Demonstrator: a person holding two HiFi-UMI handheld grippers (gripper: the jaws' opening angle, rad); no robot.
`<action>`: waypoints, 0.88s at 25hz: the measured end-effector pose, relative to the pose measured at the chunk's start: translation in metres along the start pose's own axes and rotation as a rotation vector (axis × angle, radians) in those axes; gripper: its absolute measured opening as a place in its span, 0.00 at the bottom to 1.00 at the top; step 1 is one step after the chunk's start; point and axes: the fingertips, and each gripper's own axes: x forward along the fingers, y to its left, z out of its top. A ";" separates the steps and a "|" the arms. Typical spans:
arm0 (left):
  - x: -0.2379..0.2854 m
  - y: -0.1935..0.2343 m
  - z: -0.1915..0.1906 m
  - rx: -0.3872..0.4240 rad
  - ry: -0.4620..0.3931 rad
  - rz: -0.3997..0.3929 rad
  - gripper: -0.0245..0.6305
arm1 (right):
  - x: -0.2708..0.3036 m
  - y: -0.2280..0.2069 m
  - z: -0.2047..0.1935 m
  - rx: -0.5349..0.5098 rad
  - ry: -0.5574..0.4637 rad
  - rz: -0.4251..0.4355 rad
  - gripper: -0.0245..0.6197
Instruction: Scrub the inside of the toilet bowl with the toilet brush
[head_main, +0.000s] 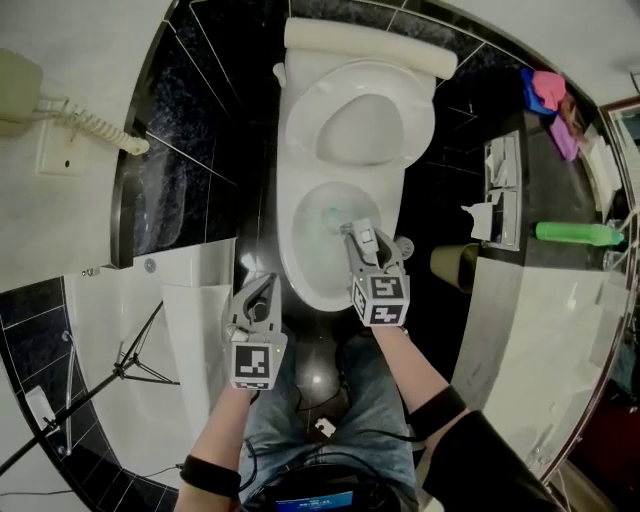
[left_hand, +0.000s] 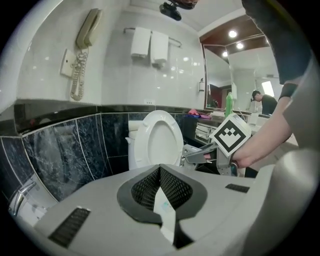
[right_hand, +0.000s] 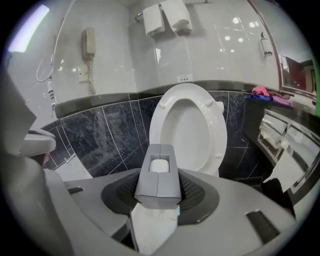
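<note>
Grips toilet brush (right_hand: 158, 190) by its grey handle in right gripper (head_main: 362, 245), jaws part-closed on it. Reaches down into toilet bowl (head_main: 292, 250), with brush head (head_main: 333, 211) low inside, near the water. Carries left gripper (head_main: 262, 292) shut and empty, just outside the near rim. Shows seat (head_main: 360, 120) raised.

Likely risks:
- Twisting of handle between pads under side load, hence lost scrubbing pressure.
- Splashing over rim from fast strokes.
- Knocking right gripper against rim on a deep reach.
</note>
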 end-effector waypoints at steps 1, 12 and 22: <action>-0.004 -0.004 0.010 -0.001 -0.003 -0.005 0.04 | -0.013 0.003 0.012 -0.009 -0.004 0.012 0.35; -0.057 -0.031 0.116 0.031 -0.061 -0.037 0.04 | -0.135 0.026 0.139 -0.106 -0.109 0.107 0.36; -0.104 -0.039 0.186 0.087 -0.093 -0.030 0.04 | -0.222 0.033 0.202 -0.107 -0.171 0.141 0.36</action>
